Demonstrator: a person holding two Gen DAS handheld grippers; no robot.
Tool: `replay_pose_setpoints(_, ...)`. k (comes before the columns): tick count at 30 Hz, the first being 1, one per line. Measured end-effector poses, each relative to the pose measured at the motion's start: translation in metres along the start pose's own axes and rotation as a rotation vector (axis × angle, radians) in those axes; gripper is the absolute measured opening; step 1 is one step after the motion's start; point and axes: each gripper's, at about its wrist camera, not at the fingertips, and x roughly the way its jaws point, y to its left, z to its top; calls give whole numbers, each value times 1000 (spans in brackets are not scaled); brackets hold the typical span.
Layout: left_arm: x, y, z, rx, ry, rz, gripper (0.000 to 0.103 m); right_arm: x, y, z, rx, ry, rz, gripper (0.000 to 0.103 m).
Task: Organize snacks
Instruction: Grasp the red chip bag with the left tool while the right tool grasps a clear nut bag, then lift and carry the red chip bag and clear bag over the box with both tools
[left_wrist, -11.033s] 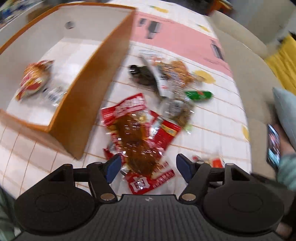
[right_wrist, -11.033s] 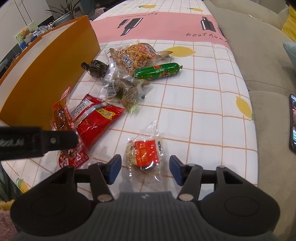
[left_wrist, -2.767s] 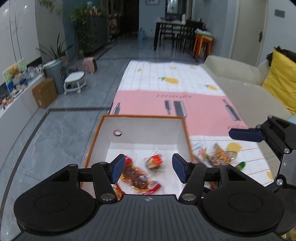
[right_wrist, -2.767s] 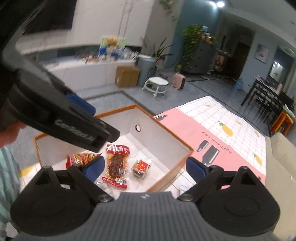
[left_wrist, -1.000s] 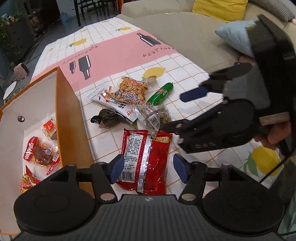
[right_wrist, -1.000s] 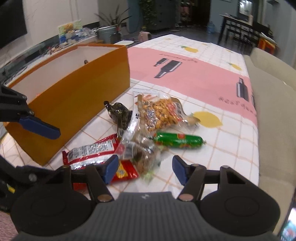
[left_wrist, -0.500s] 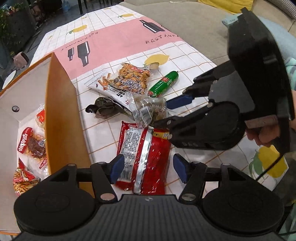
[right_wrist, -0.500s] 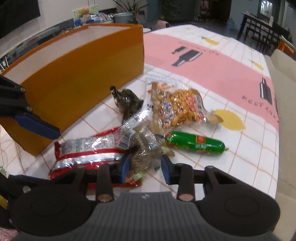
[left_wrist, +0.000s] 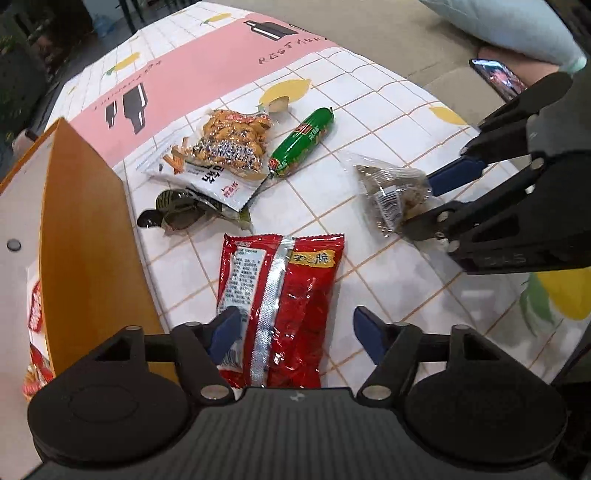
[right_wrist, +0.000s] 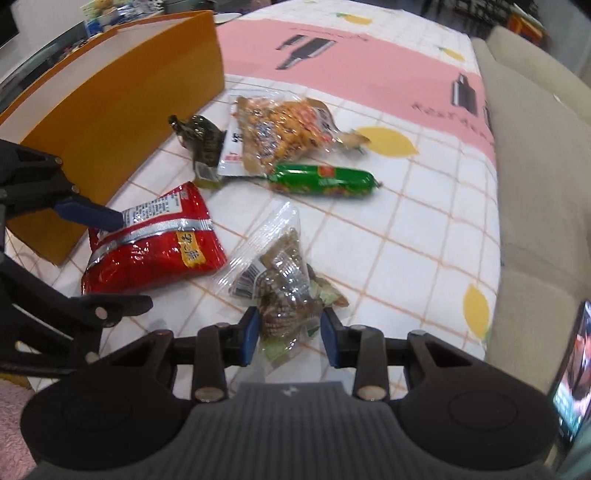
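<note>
A red snack packet (left_wrist: 280, 295) lies on the tiled tablecloth, back side up. My left gripper (left_wrist: 295, 332) hangs low over its near end. Its jaws are opening, and the packet lies between them without being pressed. From the right wrist view the left gripper (right_wrist: 129, 258) straddles the red packet (right_wrist: 155, 251). My right gripper (right_wrist: 290, 332) is shut on a clear packet of brown snack (right_wrist: 280, 291). The left wrist view shows that clear packet (left_wrist: 391, 192) pinched at its right end by the right gripper (left_wrist: 424, 199). The orange box (left_wrist: 85, 240) stands at the left with packets inside.
A green sausage (left_wrist: 303, 142), a peanut packet (left_wrist: 232, 144), a white packet (left_wrist: 207, 181) and a dark packet (left_wrist: 177, 214) lie beyond the red one. A beige sofa (right_wrist: 535, 147) borders the table, with a phone (right_wrist: 570, 373) on it.
The right gripper shut on the clear packet and drew it away from the pile, to the right. The left gripper sank toward the red packet and its jaws spread wider.
</note>
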Motion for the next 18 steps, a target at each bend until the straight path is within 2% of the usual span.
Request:
replay_pose_setpoints(4,8,3,5,8,35,13,86,-1,-2,0,6,-14,13,37)
replay_pose_setpoints(6,10,7,7,-4,45,10,87,-3,1,0,-21,-30,5,43)
replay_pose_setpoints(9,17,16,10,-51,82,-6,87,-6,8,-2,-115,-75,-35,60)
replay_pose_setpoints(11,21,22,10,-89,97,-25,87,-9,14,-2,-194,-106,-63,75)
replay_pose_setpoints(15,21,25,10,-104,98,-40,87,-8,19,-3,-322,-163,-82,79)
replay_pose_setpoints(18,22,25,9,-110,97,-47,84,-3,18,-1,-363,-185,-56,79)
